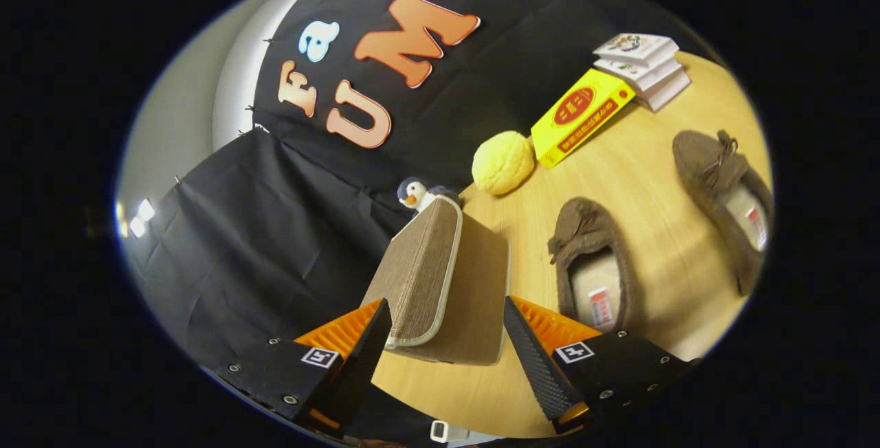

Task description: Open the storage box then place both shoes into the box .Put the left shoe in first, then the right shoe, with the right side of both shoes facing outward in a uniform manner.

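Jaws spread wide, nothing gripped: the gripper has its two fingers standing apart on either side of the near end of the storage box, and neither finger presses on it as far as the view shows.

Tabletop: light wood, running from near the fingers to the far right, bordered on the left and far side by the black cloth wall.

Storage box: tan woven fabric with a pale trim, closed, lying between and just ahead of the fingers. Its lid edge is toward the left finger; the flat brown face is toward the right finger.

Left-hand brown shoe: moccasin type with a lace bow, pale lining, just right of the box and just beyond the right finger, opening toward the near side.

Second brown shoe: same type, well to the right of the first, apart from it, opening also toward the near side.

Yellow box: flat, far side of the tabletop, beyond the shoes.

Stack of white booklets or packets: just beyond the yellow box, touching or nearly so.

Yellow round sponge-like ball: just left of the yellow box.

Small penguin toy: only the head is visible, behind the far end of the storage box.
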`<state>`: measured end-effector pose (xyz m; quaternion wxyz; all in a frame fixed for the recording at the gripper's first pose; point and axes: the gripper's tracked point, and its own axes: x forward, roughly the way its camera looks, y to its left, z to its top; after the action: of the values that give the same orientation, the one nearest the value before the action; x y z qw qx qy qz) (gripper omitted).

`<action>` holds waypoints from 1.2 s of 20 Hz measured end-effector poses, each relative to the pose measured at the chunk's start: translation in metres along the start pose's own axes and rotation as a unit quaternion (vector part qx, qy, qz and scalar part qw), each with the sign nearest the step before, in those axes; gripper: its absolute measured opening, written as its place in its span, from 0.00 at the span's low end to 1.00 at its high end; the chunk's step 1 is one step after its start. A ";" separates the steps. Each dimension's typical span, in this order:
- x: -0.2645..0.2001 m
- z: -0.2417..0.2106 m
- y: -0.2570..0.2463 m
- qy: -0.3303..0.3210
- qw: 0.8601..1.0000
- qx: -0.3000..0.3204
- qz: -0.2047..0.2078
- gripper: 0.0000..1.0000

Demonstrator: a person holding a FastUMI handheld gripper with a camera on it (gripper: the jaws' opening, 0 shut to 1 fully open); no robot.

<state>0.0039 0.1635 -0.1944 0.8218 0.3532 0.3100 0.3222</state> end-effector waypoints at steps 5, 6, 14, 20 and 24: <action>0.029 -0.004 0.013 0.034 0.989 0.129 0.069 0.98; 0.035 -0.006 0.014 0.042 0.985 0.146 0.080 0.98; 0.063 -0.024 0.007 0.080 0.969 0.214 0.094 0.98; 0.075 -0.028 0.016 0.094 0.958 0.240 0.125 0.98; 0.080 -0.027 0.020 0.098 0.950 0.260 0.145 0.98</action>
<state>0.0259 0.2442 -0.2167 0.6114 0.5624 0.4075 0.3793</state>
